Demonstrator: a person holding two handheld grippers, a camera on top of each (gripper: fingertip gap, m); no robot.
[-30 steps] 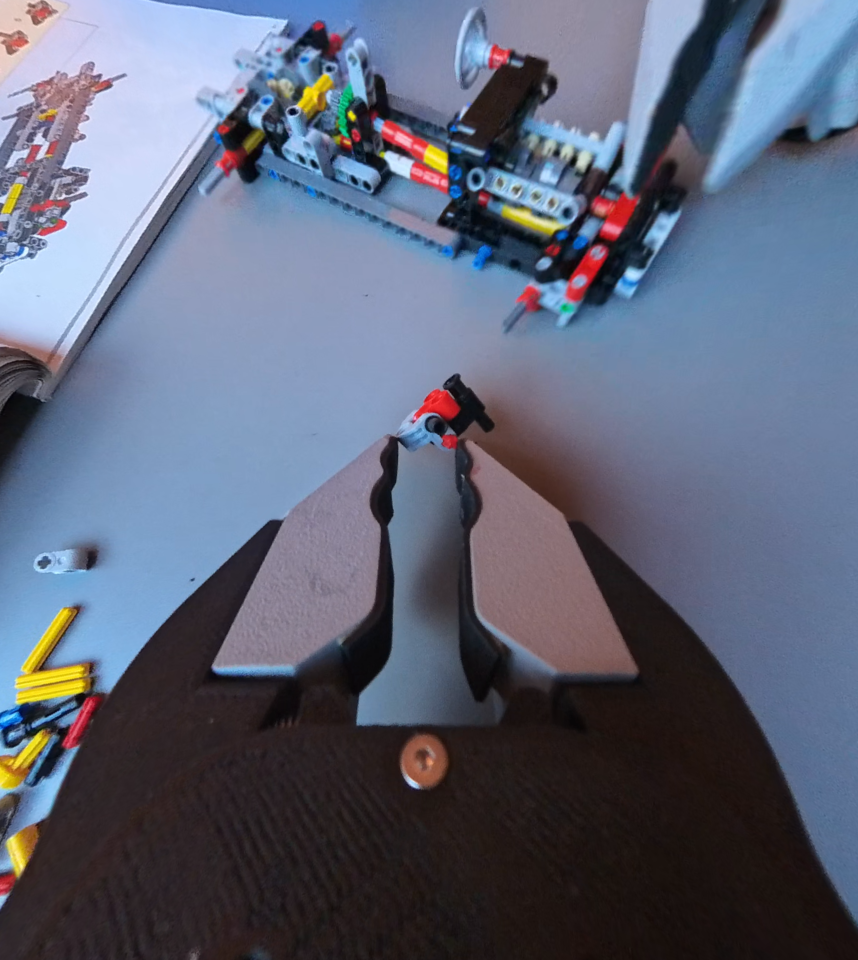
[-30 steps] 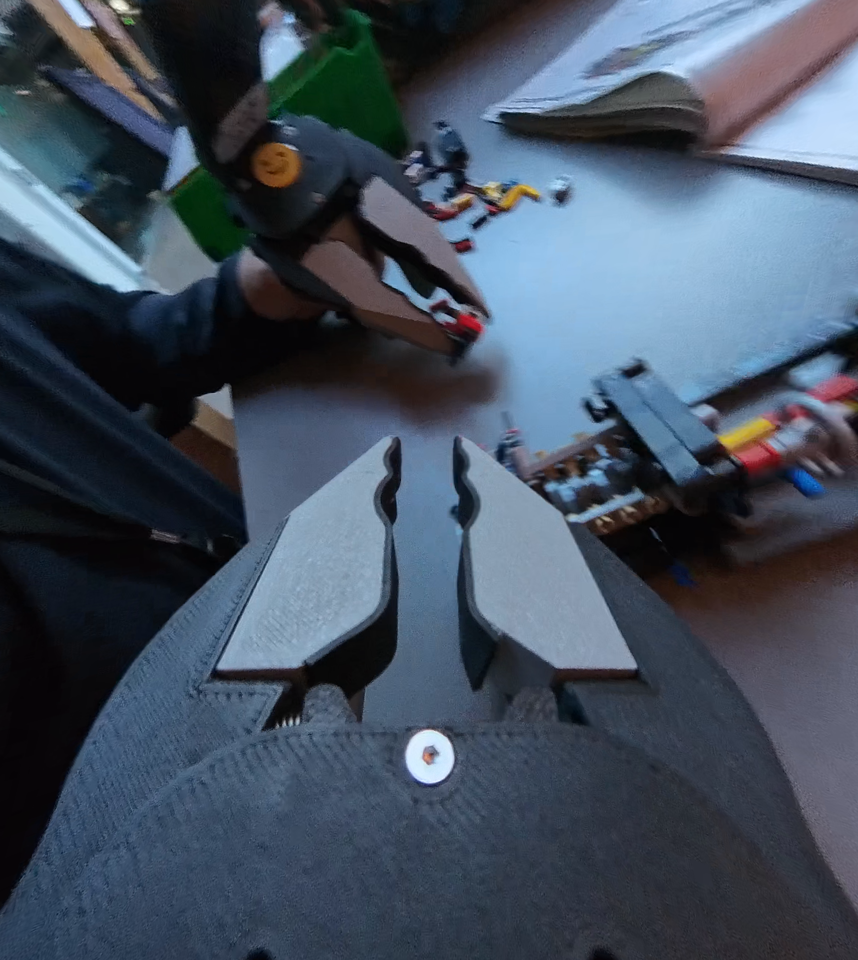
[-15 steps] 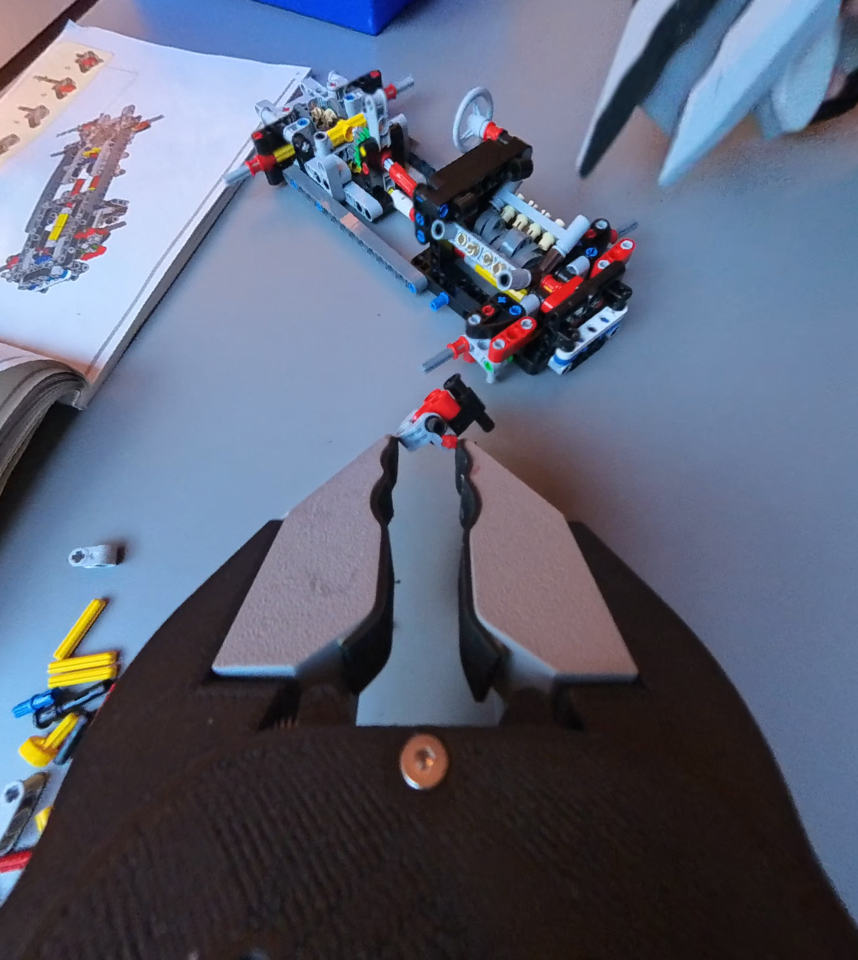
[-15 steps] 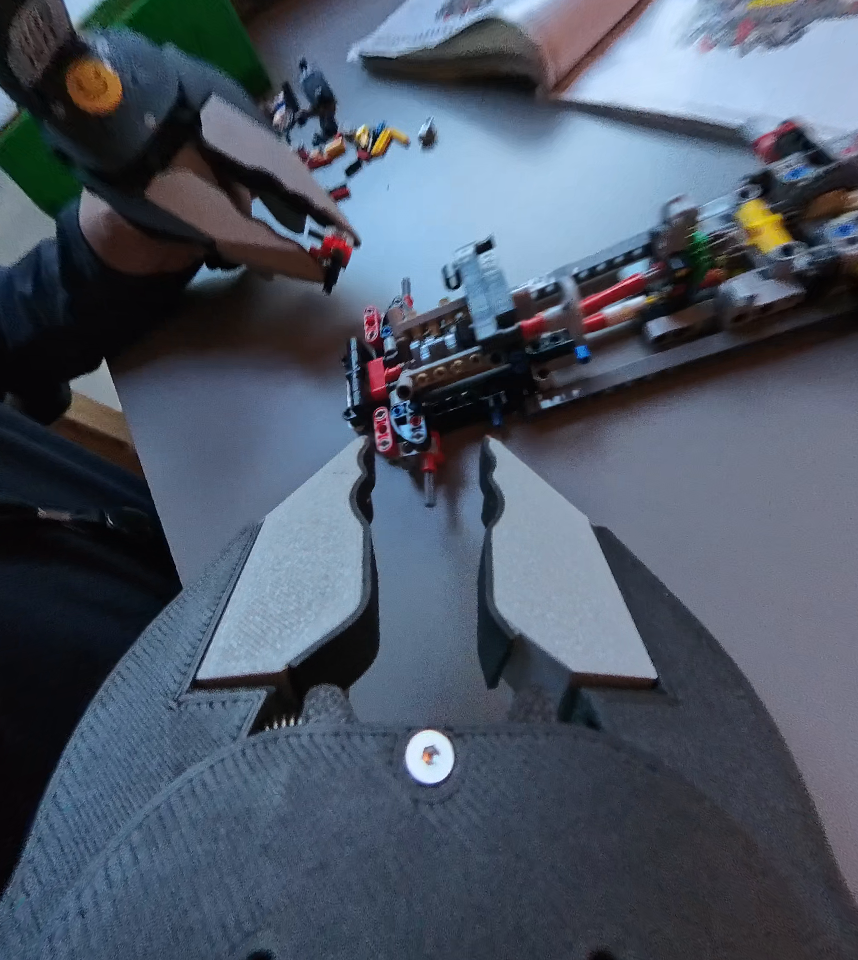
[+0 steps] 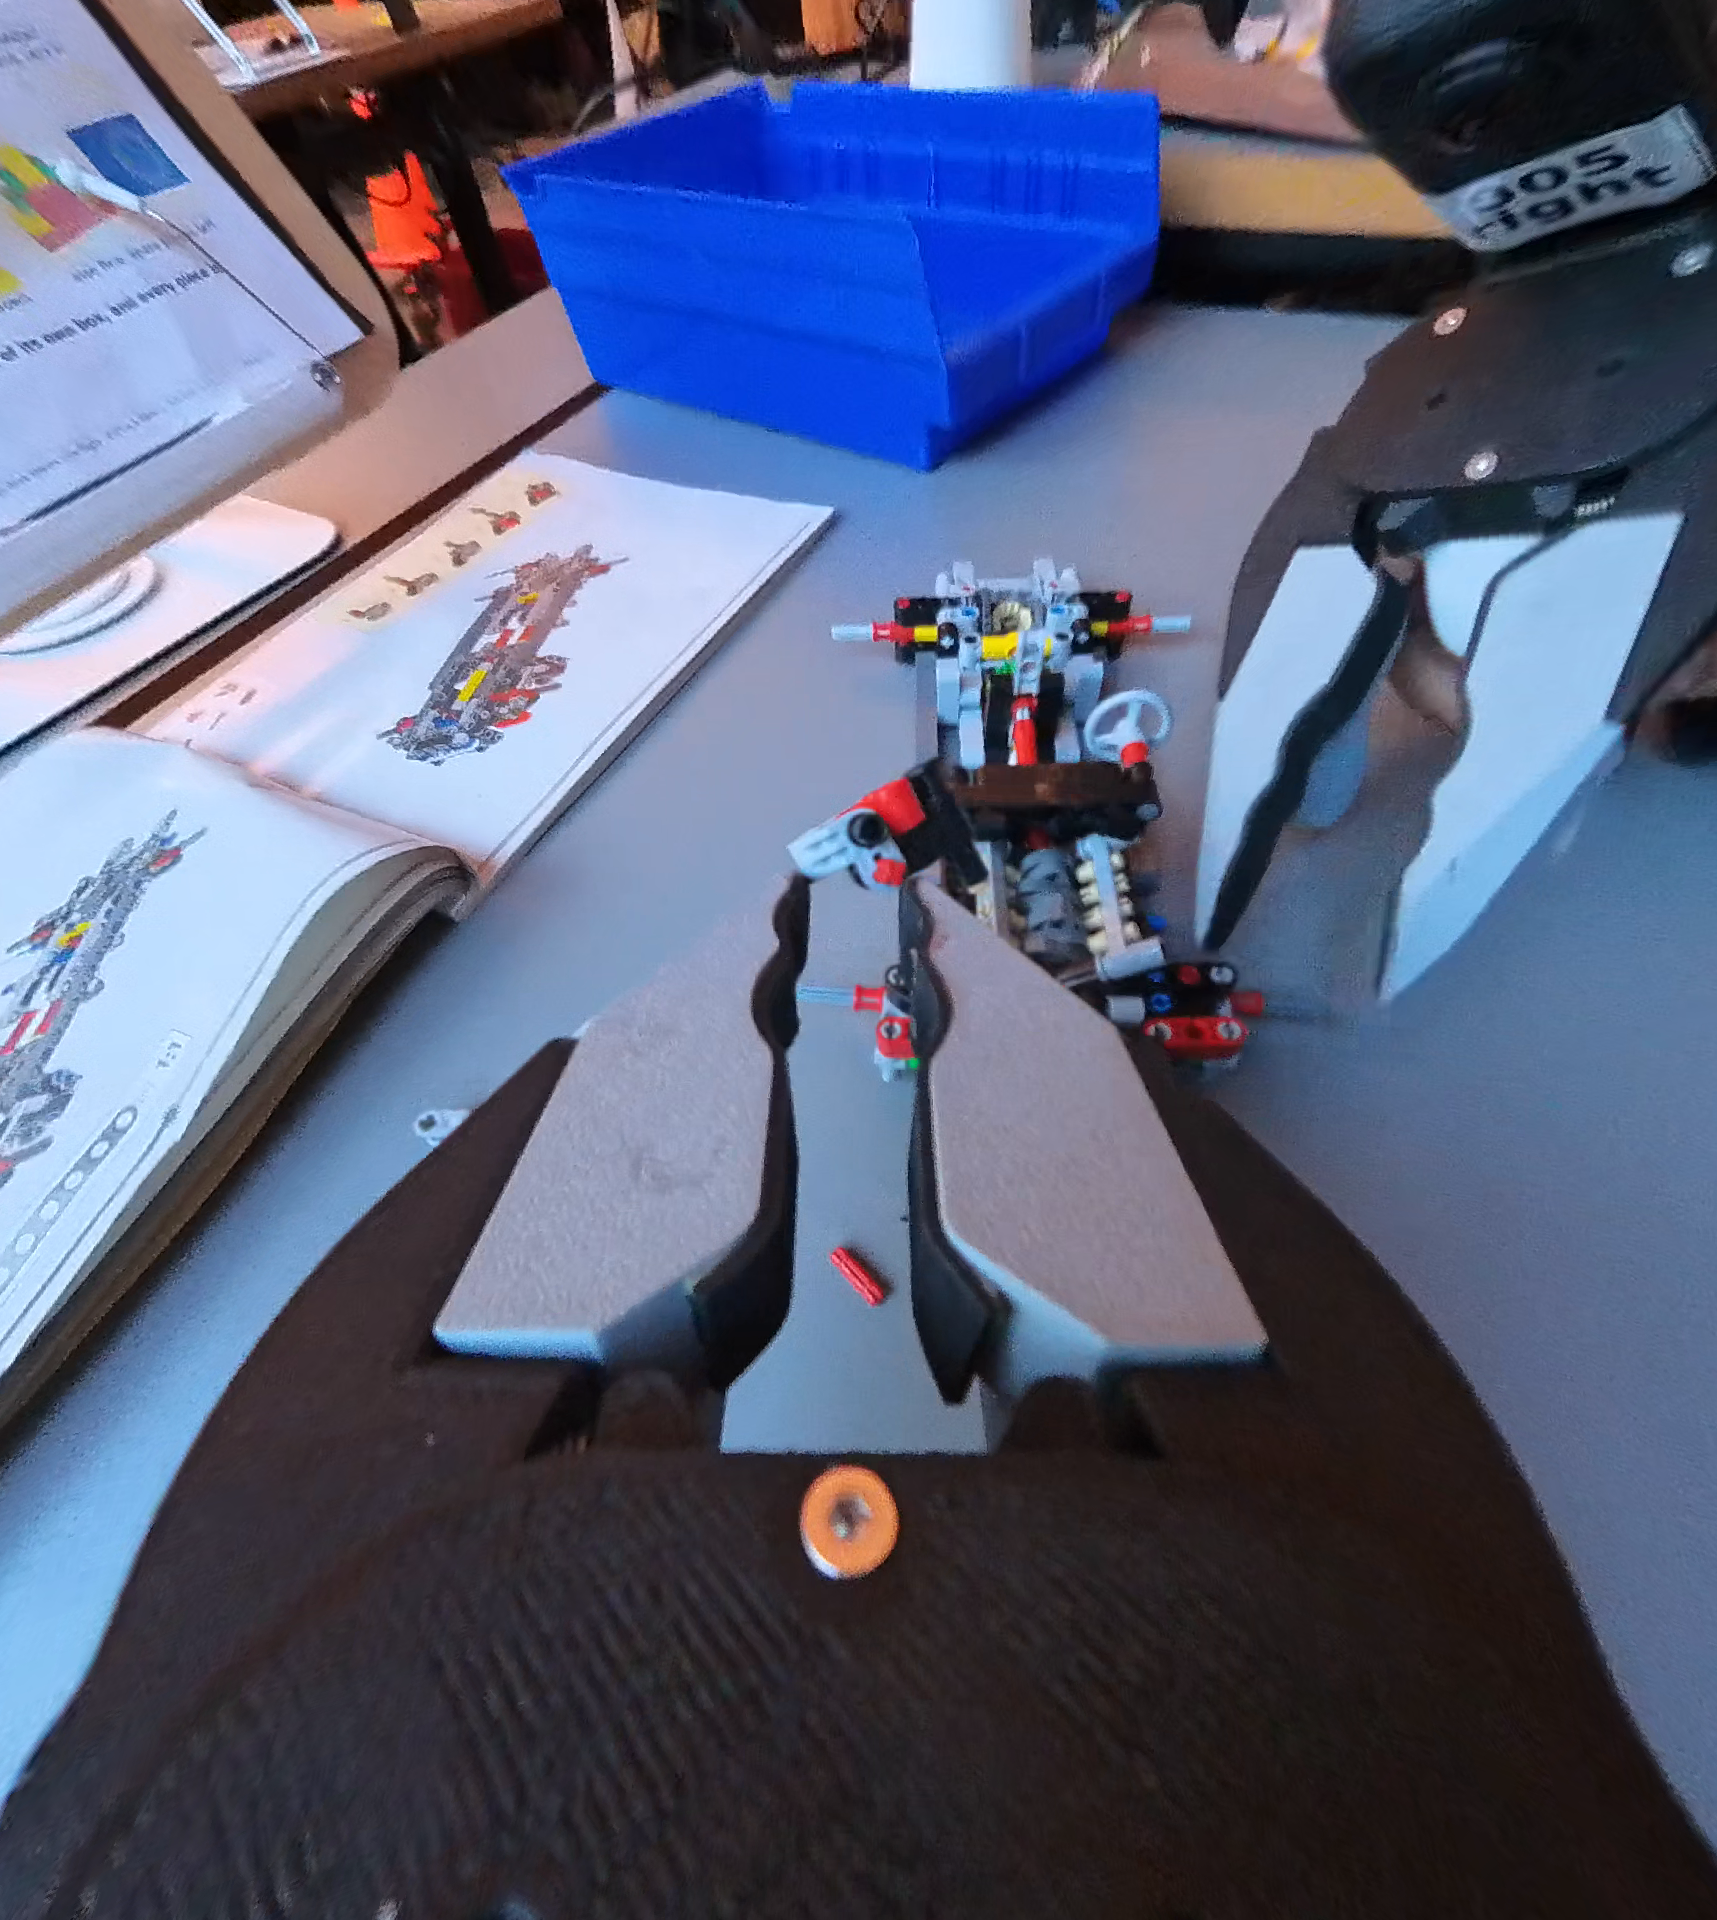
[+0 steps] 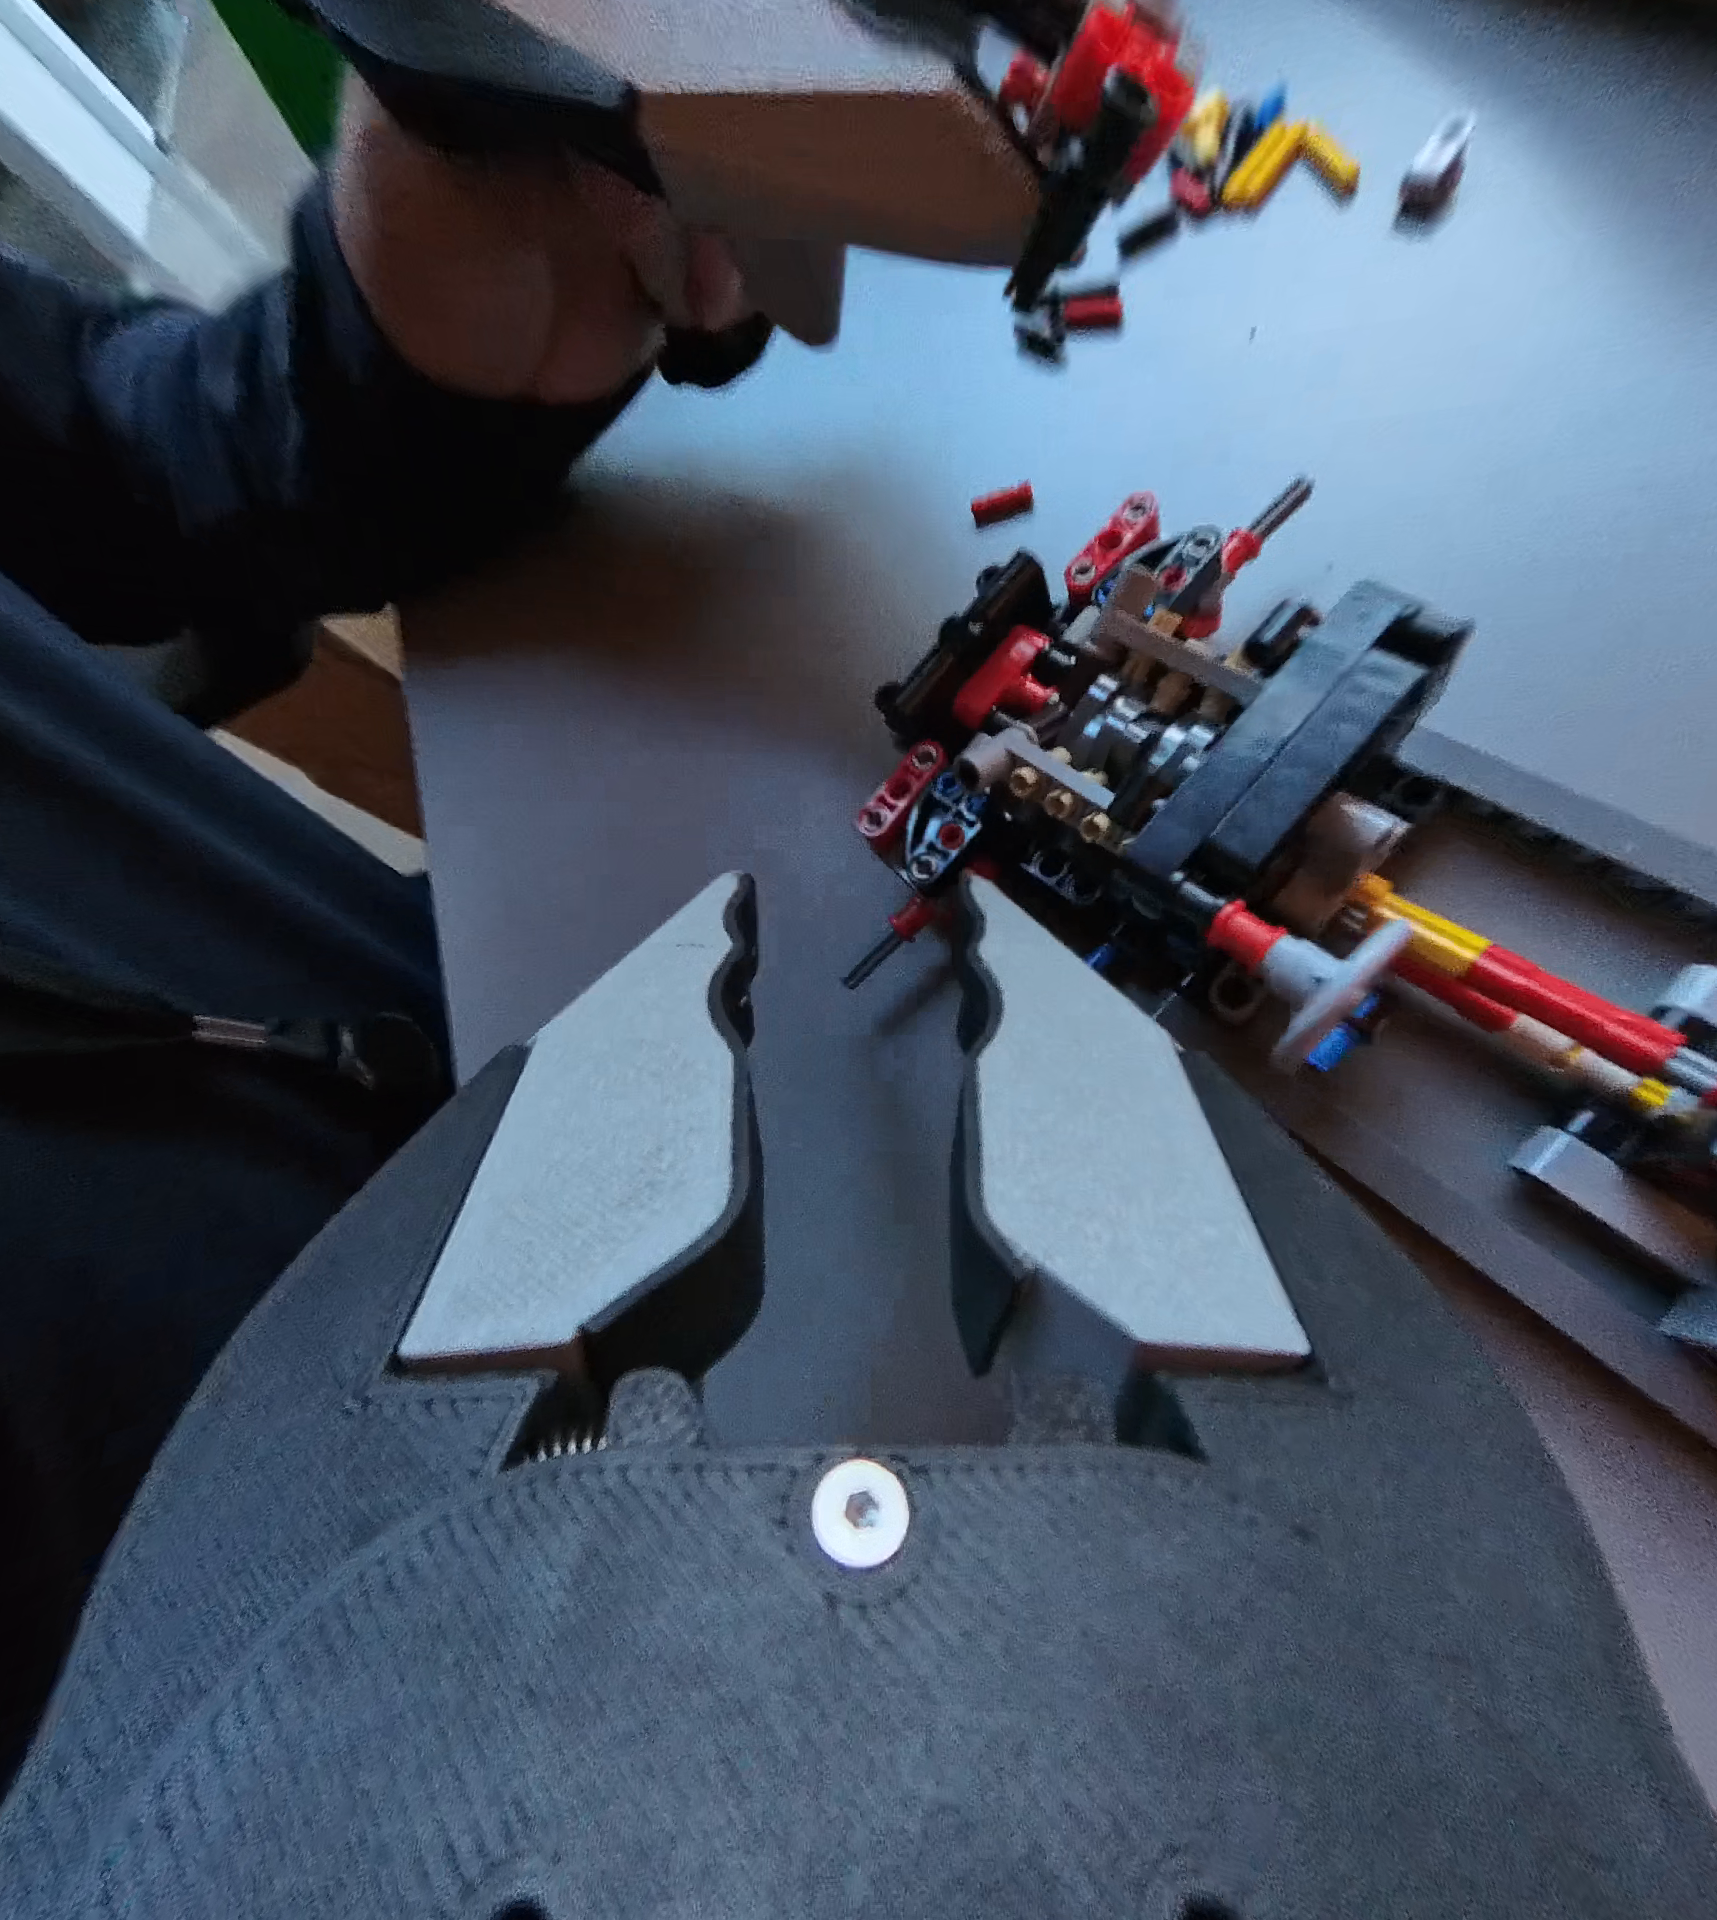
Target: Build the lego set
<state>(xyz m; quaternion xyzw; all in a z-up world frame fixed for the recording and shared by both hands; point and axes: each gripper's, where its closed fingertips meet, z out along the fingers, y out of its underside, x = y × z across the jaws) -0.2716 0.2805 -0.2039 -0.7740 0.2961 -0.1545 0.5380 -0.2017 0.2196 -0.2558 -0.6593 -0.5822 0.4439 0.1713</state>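
Observation:
My left gripper [image 5: 856, 894] is shut on a small red, grey and black brick assembly [image 5: 869, 831], which sticks up from its fingertips. It holds the piece above the near end of the long brick chassis [image 5: 1030, 727] on the grey table [image 5: 1456, 1195]. A small red pin [image 5: 859, 1273] lies on the table below its fingers. My right gripper [image 6: 854, 904] is open and empty. Its right fingertip [image 6: 979, 914] is beside a thin axle with a red bush [image 6: 895, 935] at the chassis's end [image 6: 1197, 748]. The right gripper also shows in the left wrist view [image 5: 1306, 961], and the left gripper with its piece [image 6: 1093, 83] in the right wrist view.
An open instruction booklet [image 5: 314, 790] lies left of the chassis. A blue bin [image 5: 854, 260] stands behind it and a leaning printed board [image 5: 54, 260] at the far left. Several loose pins and beams [image 6: 1249, 156] lie farther off. A person's dark sleeve [image 6: 158, 416] is at the table edge. The gap from one gripper's tips to the other's is roughly 11 centimeters. It is some 10 centimeters from my left tips to the small red pin [image 5: 859, 1273]. Look for it in the right wrist view [image 6: 1002, 508] too.
My left gripper carried its small assembly over to the chassis's near end, and its fingers closed a little. My right gripper opened and came down beside the chassis's end.

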